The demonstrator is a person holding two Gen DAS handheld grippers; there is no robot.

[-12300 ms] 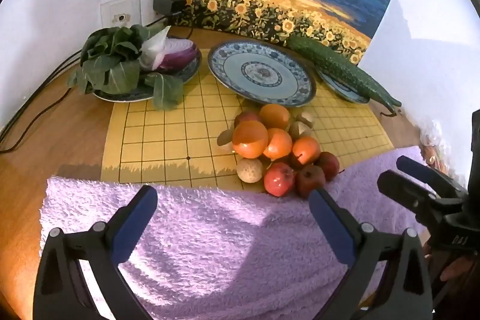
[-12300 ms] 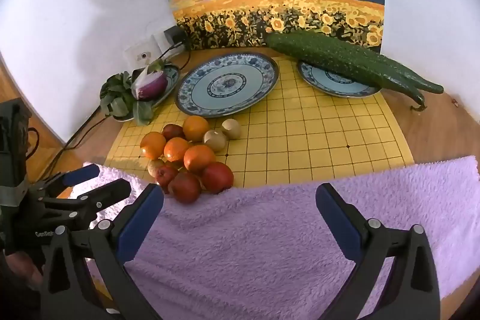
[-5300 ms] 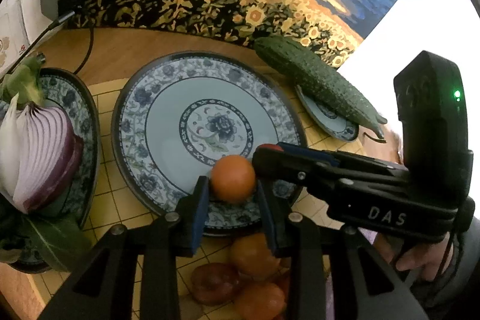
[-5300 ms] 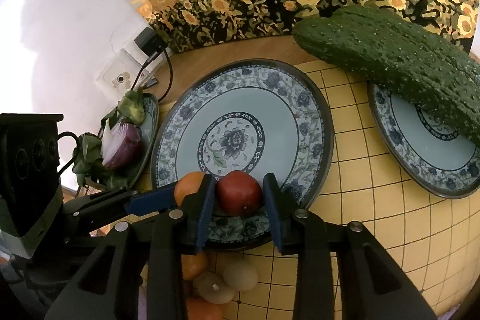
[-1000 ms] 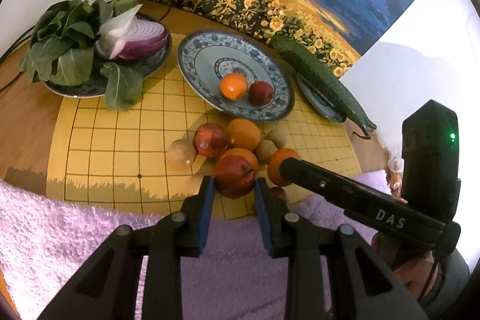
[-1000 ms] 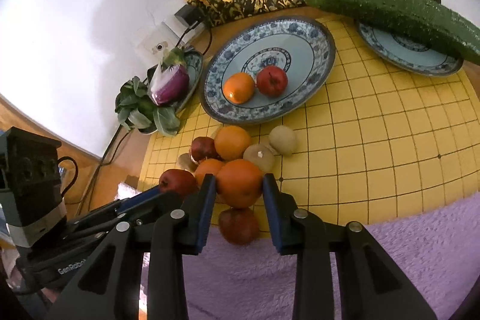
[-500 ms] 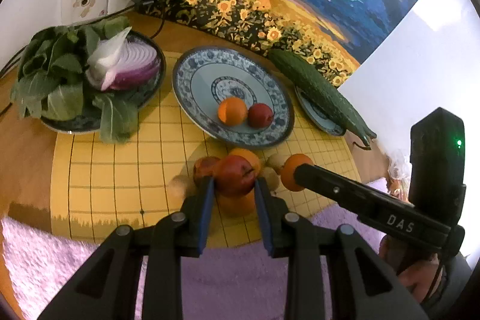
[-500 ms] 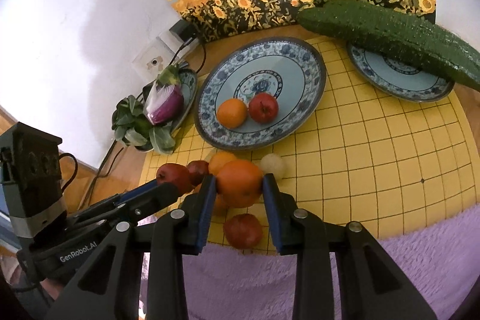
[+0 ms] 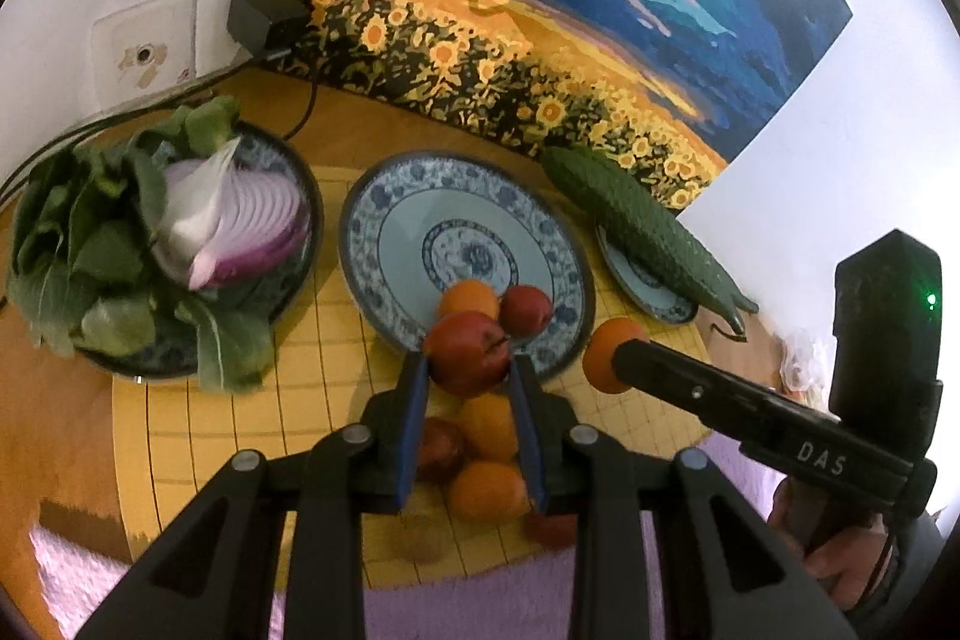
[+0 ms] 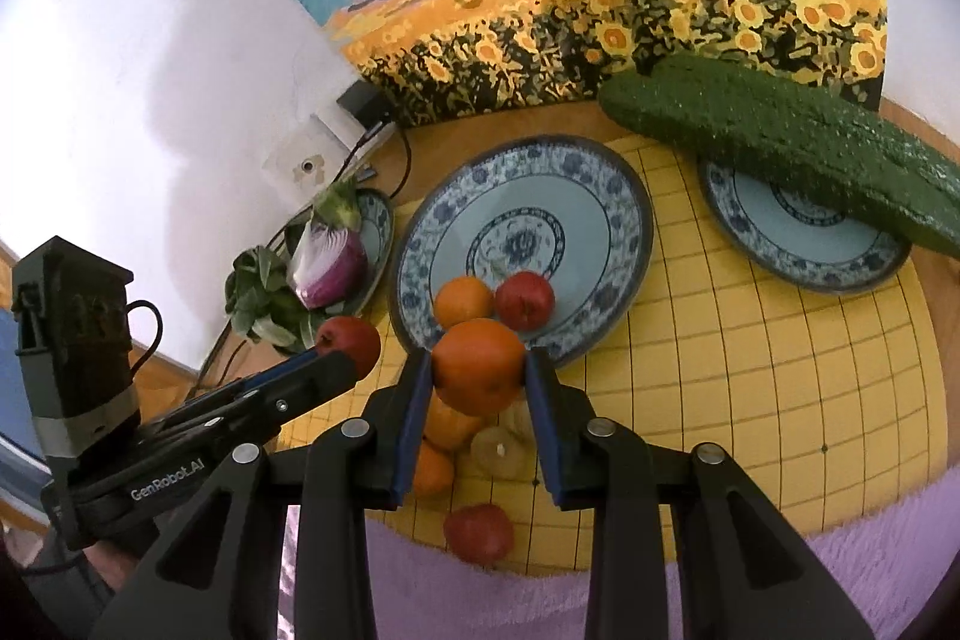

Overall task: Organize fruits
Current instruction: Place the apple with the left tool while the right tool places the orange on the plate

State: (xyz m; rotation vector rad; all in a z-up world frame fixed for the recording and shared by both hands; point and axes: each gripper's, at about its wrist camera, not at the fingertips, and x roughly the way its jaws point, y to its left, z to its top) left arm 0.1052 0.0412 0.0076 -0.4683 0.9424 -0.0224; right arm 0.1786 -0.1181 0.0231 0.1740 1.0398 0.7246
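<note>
My left gripper [image 9: 469, 370] is shut on a red apple [image 9: 468, 352], held above the near rim of the blue patterned plate [image 9: 390, 220]. My right gripper [image 10: 477, 370] is shut on an orange [image 10: 478, 364] over the same plate's [image 10: 624, 232] near edge. An orange [image 10: 463, 301] and a red apple [image 10: 524, 299] lie on the plate. Several more fruits [image 9: 486, 484] sit piled on the yellow grid mat [image 9: 174, 430] below the grippers. In the left wrist view the right gripper [image 9: 624, 358] shows with its orange [image 9: 603, 355].
A plate of greens and half a red onion [image 9: 234, 220] stands at the left. A large cucumber [image 10: 780, 142] lies across a small plate [image 10: 804, 244] at the right. A sunflower painting [image 9: 540, 40] leans on the wall. A purple towel [image 10: 870, 568] covers the near edge.
Both grippers have moved forward with their fruits, from over the pile to the near rim of the middle plate.
</note>
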